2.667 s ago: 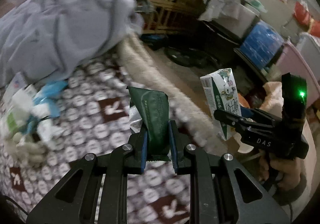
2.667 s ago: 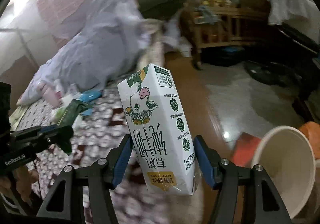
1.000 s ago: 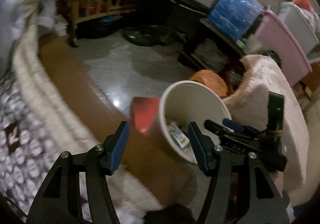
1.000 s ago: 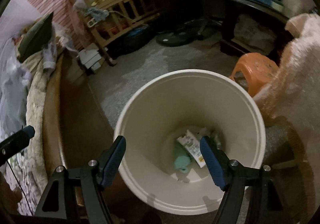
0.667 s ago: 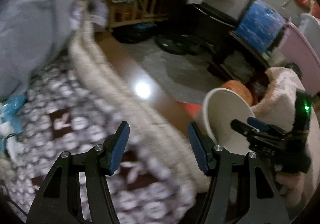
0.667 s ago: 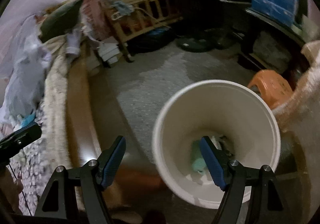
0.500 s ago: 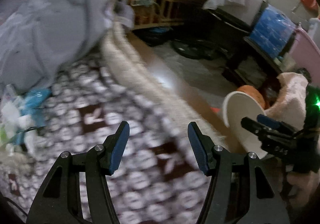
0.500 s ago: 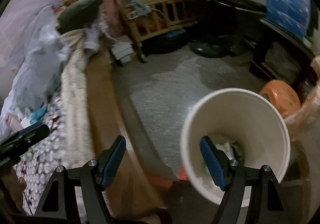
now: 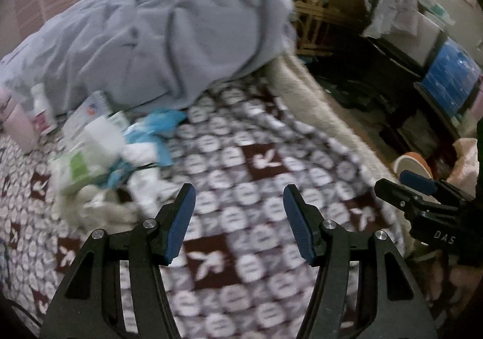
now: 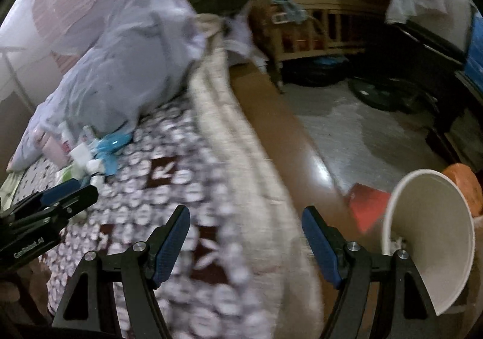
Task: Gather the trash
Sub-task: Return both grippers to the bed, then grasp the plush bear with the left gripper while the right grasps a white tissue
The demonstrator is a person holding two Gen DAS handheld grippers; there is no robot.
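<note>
Heap of loose litter (image 9: 99,154) at middle left of the left wrist view: white and green cartons, crumpled white tissue, a bright blue plastic wrapper (image 9: 157,127), all lying on the brown-and-white patterned bed cover (image 9: 259,163). Blurred; no single long axis for the heap, though the blue wrapper stretches from lower left toward upper right. Same heap (image 10: 87,157) small at middle left of the right wrist view, just below the rumpled grey-blue duvet (image 10: 126,73).

White round plastic bin (image 10: 431,236) at lower right of the right wrist view, standing on the floor beside the bed, mouth facing the camera, a scrap of pale litter just visible inside near its left wall. Only a sliver of its rim (image 9: 407,160) at right edge of the left wrist view.

Left gripper (image 9: 238,218) angled steeply down over the bed cover, blue-padded fingers (image 9: 181,218) spread apart, nothing between them. Right gripper (image 10: 246,243) likewise tilted down over the cream fringed edge of the bed (image 10: 241,157), fingers (image 10: 320,245) spread wide and empty. Each gripper visible at the side of the other's view.
</note>
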